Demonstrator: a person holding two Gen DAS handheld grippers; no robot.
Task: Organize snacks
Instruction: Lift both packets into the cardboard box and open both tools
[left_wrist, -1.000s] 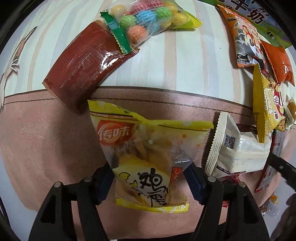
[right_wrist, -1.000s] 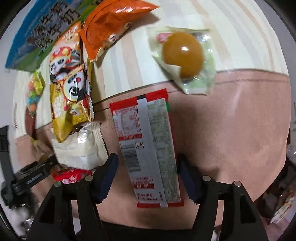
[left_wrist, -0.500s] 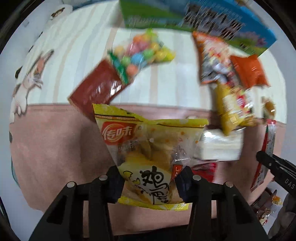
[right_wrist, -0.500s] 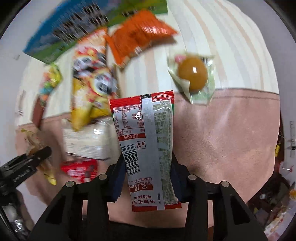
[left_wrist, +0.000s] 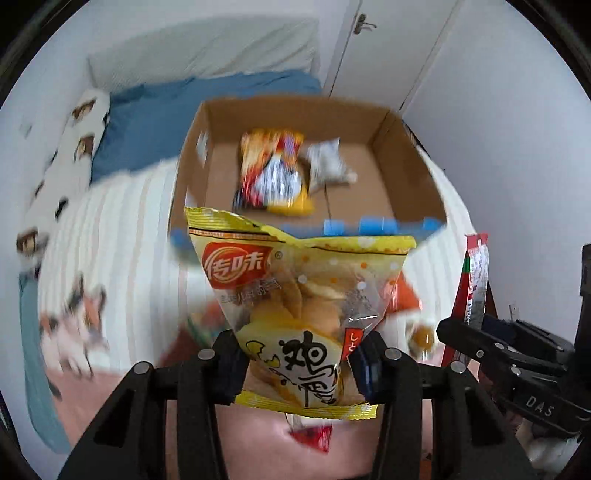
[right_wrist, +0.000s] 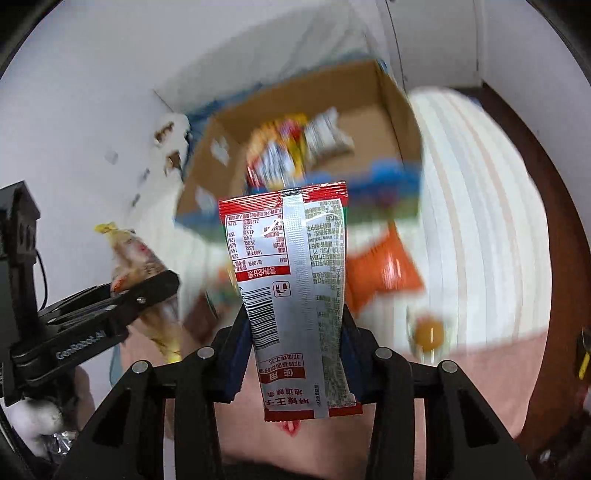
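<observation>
Clamped tight in the left gripper (left_wrist: 297, 363): a glossy yellow chicken snack bag (left_wrist: 303, 314), crinkled, clear window showing pale pieces, standing upright between the dark blue pads. Clamped likewise in the right gripper (right_wrist: 293, 354): a flat red-and-silver spicy strip packet (right_wrist: 291, 291), back side out, barcode and nutrition table legible. Seen only edge-on from the left wrist, off to the right. Just beyond that packet, right wrist only: an orange foil pouch (right_wrist: 384, 273) on the ribbed, striped bedspread (right_wrist: 480, 221), and a round amber jelly cup (right_wrist: 428, 332) to the right. Farther ahead of both: an open cardboard box (left_wrist: 410, 162), blue-printed front edge, blurred, holding a yellow-red snack bag (left_wrist: 273, 173) and a silvery packet (left_wrist: 328, 162). Beyond, left wrist only: blue bedding (left_wrist: 155, 114).
</observation>
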